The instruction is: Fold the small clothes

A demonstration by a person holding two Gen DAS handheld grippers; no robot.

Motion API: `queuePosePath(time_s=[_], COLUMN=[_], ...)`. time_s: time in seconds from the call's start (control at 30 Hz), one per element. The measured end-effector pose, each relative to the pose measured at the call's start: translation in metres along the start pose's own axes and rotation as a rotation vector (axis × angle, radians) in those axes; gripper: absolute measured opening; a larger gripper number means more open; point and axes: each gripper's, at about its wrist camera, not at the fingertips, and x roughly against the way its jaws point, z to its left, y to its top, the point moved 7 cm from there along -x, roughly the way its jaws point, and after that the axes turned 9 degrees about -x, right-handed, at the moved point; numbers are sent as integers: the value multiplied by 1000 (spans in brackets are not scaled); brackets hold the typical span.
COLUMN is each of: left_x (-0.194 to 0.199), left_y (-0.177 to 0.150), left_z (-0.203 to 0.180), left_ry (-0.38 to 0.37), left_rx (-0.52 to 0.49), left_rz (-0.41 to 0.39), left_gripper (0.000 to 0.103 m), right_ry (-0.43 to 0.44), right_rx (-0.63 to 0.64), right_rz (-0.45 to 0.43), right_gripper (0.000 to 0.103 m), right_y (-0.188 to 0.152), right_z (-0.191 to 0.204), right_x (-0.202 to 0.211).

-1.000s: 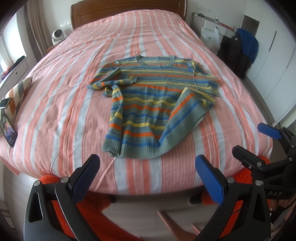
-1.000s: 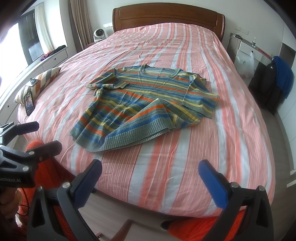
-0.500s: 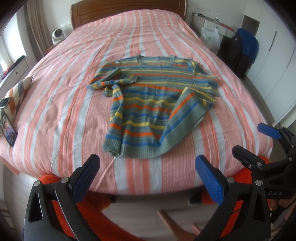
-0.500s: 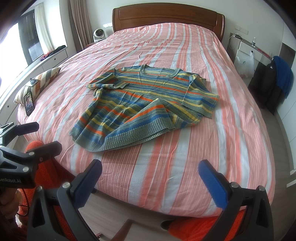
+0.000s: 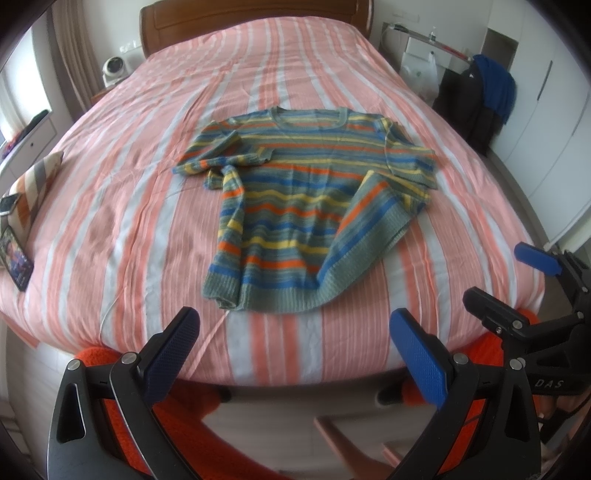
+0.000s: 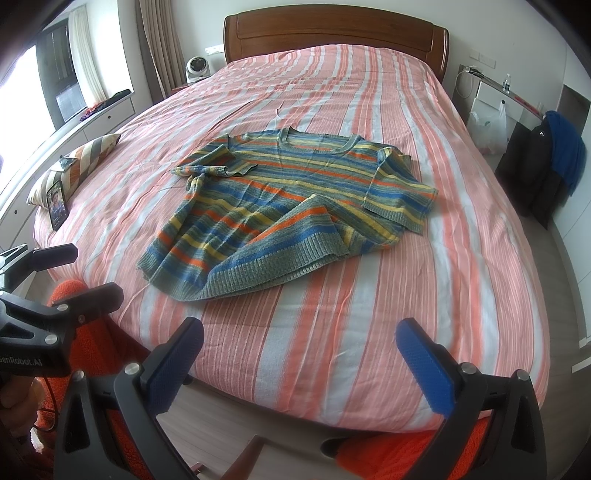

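Note:
A small striped knit sweater in blue, orange, yellow and grey-green lies on the bed, neck toward the headboard. Its left sleeve is folded across the chest and its lower right corner is turned up over the body. My left gripper hangs open off the foot of the bed, short of the sweater's hem, nothing between its blue pads. My right gripper is open too, near the same bed edge, further right. Each gripper shows in the other's view: the right one and the left one.
The bed has a pink and white striped cover and a wooden headboard. A striped cushion and a phone sit at its left edge. A chair with dark and blue clothes stands to the right. Orange fabric lies below the grippers.

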Motion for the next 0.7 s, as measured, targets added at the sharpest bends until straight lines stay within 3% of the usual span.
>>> queuePosePath(time_s=[0.7], left_x=[0], left_y=[0], left_z=[-5], left_ry=[-10], left_rx=[-5], left_rz=[8], left_gripper=[103], right_ry=[-1], right_rx=[0], right_rz=[0], right_gripper=[103], right_y=[-1], right_z=[0], right_x=[-1])
